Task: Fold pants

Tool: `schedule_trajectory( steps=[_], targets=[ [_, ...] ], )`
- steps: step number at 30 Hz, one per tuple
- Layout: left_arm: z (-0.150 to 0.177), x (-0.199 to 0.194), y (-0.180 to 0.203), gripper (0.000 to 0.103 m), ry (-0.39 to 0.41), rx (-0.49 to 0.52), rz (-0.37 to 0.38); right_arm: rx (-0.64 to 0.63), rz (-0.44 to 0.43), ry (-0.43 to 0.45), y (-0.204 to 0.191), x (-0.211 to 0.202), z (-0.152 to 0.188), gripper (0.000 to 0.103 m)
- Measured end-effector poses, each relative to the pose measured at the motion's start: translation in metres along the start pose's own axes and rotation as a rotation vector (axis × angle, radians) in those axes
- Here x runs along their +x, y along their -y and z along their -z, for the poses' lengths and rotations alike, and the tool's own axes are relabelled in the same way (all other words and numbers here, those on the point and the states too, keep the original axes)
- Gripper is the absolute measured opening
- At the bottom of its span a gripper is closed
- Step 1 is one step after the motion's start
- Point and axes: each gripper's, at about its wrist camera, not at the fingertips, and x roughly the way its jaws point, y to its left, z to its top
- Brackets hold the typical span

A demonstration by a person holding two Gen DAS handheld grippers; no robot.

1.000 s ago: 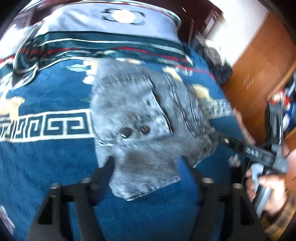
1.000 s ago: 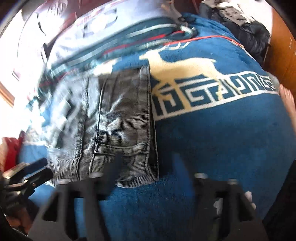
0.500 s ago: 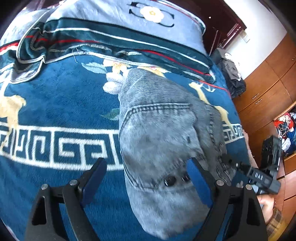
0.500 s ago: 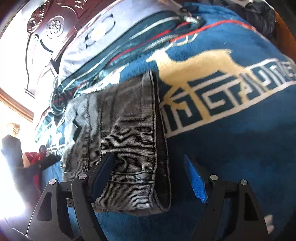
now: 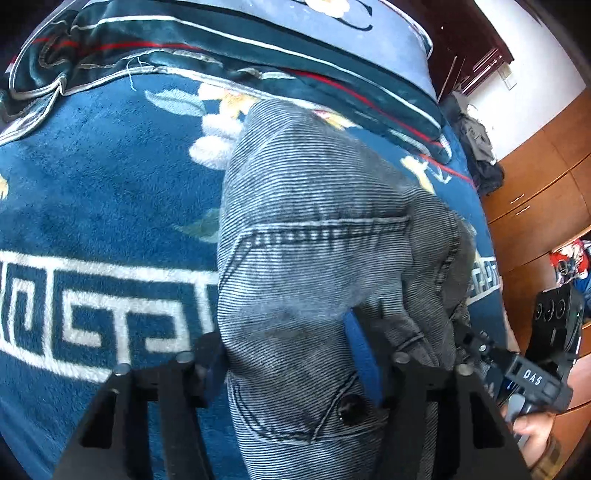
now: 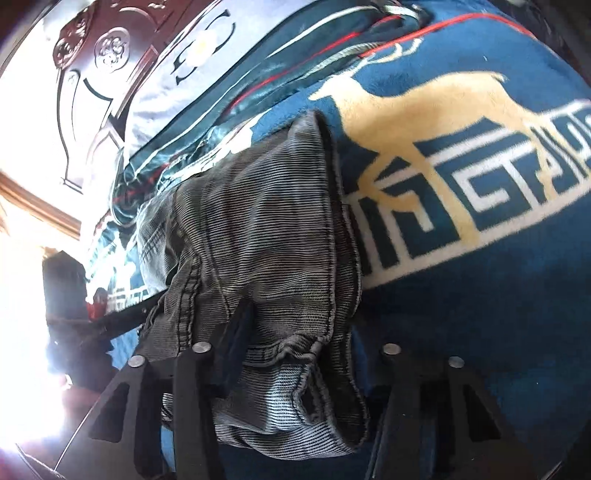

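Note:
Grey denim pants [image 5: 314,229] lie folded on a blue patterned blanket [image 5: 92,177]. My left gripper [image 5: 286,354] straddles their near end by the buttoned pocket. Its jaws are closing, and the blue pad [image 5: 360,350] digs into bunched cloth. In the right wrist view the pants [image 6: 266,229] fill the middle. My right gripper [image 6: 295,343] is closing over the hem corner, its left finger [image 6: 236,332] sunk in the folds and its right one mostly hidden behind the cloth. The right gripper [image 5: 480,343] also shows at the pants' right edge, held by a hand [image 5: 532,432].
A pale blue pillow [image 5: 332,26] and a striped dark green cover [image 5: 221,48] lie at the head of the bed, under a carved headboard [image 6: 96,55]. Wooden cabinets [image 5: 535,206] and a heap of dark clothes [image 5: 476,147] stand to the right. A window glares at the left [image 6: 22,295].
Both grippers have come down closer onto the near edge of the pants. Their jaws have narrowed from wide apart to pinching the cloth, which now bunches between the fingers.

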Motion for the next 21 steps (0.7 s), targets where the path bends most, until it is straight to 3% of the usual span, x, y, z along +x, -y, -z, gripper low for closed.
schedule_trajectory(
  steps=[2,5,13,18,21],
  targets=[
    [-0.001,-0.011,0.003,0.035,0.028,0.002,0.027,-0.012,0.0,0.01,-0.008,-0.006,0.0,0.03],
    [-0.007,-0.028,0.012,0.025,0.061,0.028,0.056,-0.057,-0.012,0.05,-0.028,-0.02,-0.004,0.025],
    [-0.052,-0.075,0.012,0.024,0.189,0.065,0.037,-0.217,-0.039,0.157,-0.096,-0.038,-0.035,0.024],
    [-0.082,-0.066,-0.009,0.025,0.184,0.08,-0.044,-0.246,-0.042,0.146,-0.111,-0.01,-0.067,0.025],
    [-0.085,-0.041,-0.035,0.028,0.144,0.042,-0.084,-0.267,-0.018,0.105,-0.109,0.023,-0.075,0.027]
  ],
)
